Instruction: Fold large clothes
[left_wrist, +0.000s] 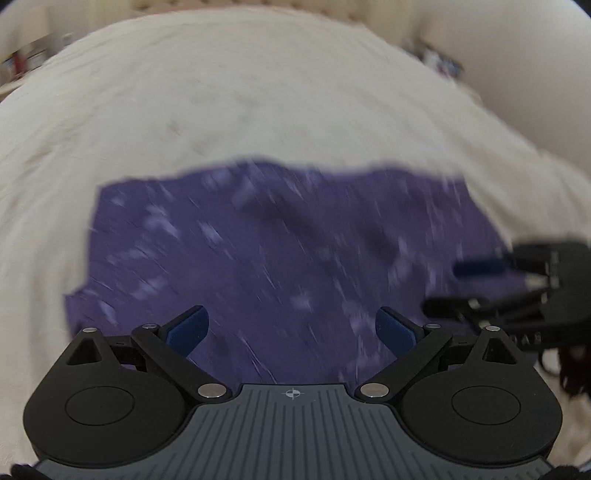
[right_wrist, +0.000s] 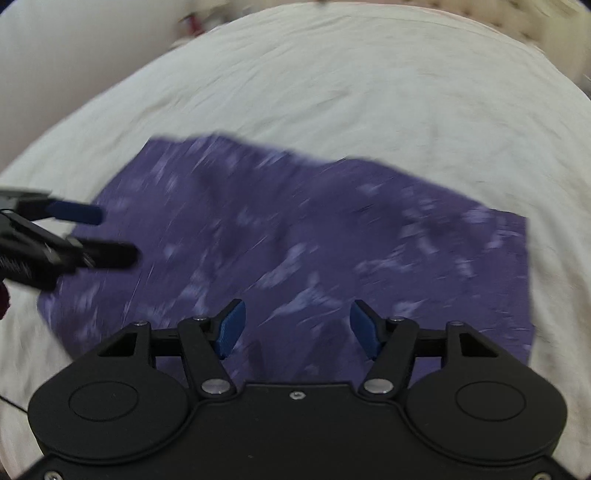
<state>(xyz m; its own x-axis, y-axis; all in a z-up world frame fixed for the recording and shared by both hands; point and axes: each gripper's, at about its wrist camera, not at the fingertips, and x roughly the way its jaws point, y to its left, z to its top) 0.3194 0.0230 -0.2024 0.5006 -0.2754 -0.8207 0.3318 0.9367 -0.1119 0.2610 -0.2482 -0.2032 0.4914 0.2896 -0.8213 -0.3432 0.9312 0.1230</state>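
One purple patterned garment (left_wrist: 280, 258) lies flat on the near part of one cream bed sheet (left_wrist: 240, 92). Two grippers hover over it: the left gripper (left_wrist: 291, 332) and right gripper (right_wrist: 297, 328), both with jaws apart and nothing between them.

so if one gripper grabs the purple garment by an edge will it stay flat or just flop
Likely flops: the purple garment lies limp and creased on the white bedsheet. It looks thin, so probably light. It may drag and bunch rather than slide as one piece.
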